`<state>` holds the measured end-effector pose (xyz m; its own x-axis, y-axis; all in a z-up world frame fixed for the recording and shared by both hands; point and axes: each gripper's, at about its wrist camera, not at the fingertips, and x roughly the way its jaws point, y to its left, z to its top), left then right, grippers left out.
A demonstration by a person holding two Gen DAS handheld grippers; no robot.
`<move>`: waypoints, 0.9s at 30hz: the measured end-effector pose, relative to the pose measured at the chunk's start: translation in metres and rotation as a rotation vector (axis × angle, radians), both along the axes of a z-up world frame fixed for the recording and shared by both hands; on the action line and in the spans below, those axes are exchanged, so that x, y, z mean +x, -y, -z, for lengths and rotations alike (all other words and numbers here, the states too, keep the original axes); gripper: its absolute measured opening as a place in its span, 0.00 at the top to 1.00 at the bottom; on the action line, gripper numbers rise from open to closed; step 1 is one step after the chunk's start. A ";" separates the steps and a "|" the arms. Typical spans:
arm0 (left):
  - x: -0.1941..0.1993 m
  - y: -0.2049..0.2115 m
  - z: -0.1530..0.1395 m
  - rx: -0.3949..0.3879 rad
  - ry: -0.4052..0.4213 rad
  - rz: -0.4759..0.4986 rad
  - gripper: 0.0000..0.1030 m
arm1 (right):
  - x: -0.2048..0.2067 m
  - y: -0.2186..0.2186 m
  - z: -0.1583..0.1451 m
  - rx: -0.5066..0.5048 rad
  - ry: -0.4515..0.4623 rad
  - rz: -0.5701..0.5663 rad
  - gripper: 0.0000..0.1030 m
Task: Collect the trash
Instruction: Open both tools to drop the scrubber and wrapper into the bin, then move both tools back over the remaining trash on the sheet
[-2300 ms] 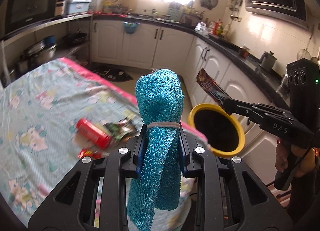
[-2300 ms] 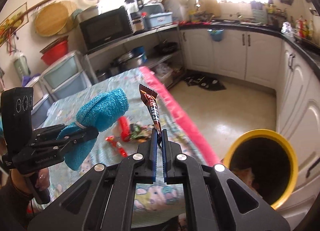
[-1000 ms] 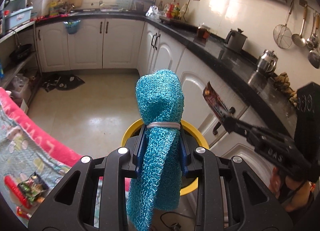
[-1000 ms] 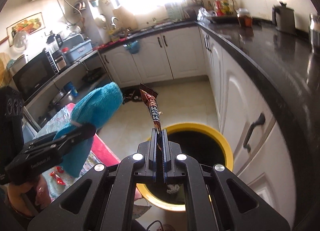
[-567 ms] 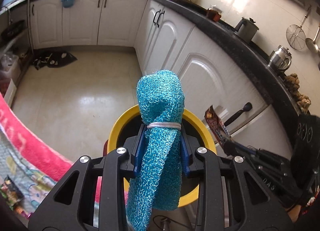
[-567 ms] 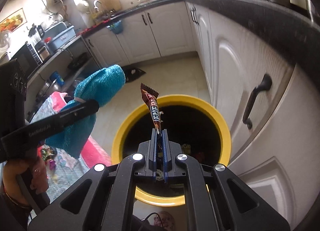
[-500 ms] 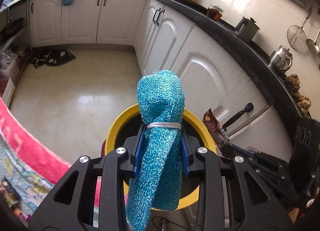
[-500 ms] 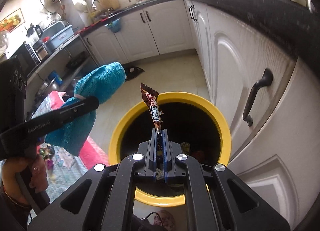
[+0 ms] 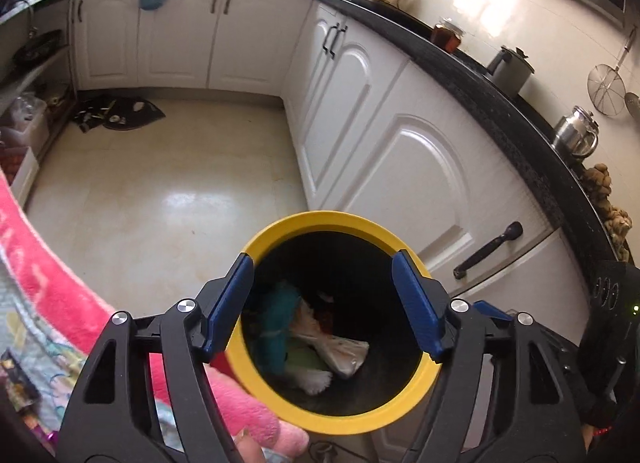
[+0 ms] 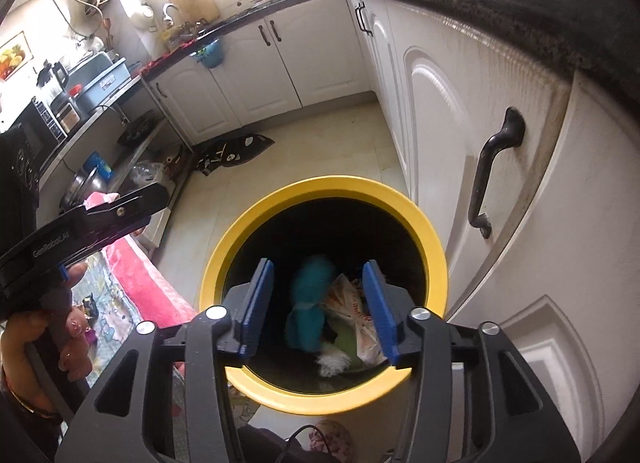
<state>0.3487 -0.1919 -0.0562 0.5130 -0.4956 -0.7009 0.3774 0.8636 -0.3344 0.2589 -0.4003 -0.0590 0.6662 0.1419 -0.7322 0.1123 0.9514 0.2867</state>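
L gripper (image 9: 324,303): jaws spread wide, nothing held, both blue pads over the mouth of the yellow bin (image 9: 280,403). R gripper (image 10: 318,309): jaws also apart, released, empty, pads likewise framing the bin (image 10: 434,259) opening.

Teal cloth (image 9: 278,327) lies inside bin, left of centre, against a crumpled pale wrapper (image 9: 340,347) and a white scrap; R view shows same cloth (image 10: 310,303) more clearly, w/ a pale band round its middle, and red print on the wrapper (image 10: 352,315).

Only L view shows the worktop w/ kettle (image 9: 576,135) and pot, plus part of R gripper body at far right edge. Only R view shows the L gripper (image 10: 132,205) from the side, the hand (image 10: 68,323) on its grip, and microwave shelf at left.

Clearances: bin stands just beside white cabinet door (image 10: 460,167) w/ black handle (image 10: 492,171) on R side; pink-edged table cover (image 9: 48,283) close on L side, touching or overlapping bin rim in L view, cannot tell which. Open tiled floor (image 9: 168,191) beyond bin toward far cabinets; dark mat near corner.

Bin bottom dark, deeper contents hard to make out. Candy wrapper not identifiable among contents. Items on table cut off at lower-left edge of both views
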 end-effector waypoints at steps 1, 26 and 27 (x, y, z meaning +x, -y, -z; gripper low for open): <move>-0.003 -0.005 -0.004 0.004 0.012 -0.018 0.33 | -0.001 -0.001 -0.002 -0.003 0.005 0.000 0.52; -0.090 -0.117 -0.064 0.043 0.173 -0.242 0.10 | -0.033 -0.070 -0.074 -0.089 0.201 -0.131 0.26; -0.094 -0.123 -0.066 0.041 0.178 -0.250 0.10 | -0.034 -0.073 -0.076 -0.091 0.206 -0.139 0.25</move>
<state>0.2550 -0.0687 0.0094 0.7321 -0.3115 -0.6057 0.2010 0.9485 -0.2449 0.2245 -0.3275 0.0169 0.7812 0.1828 -0.5970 -0.0736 0.9764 0.2028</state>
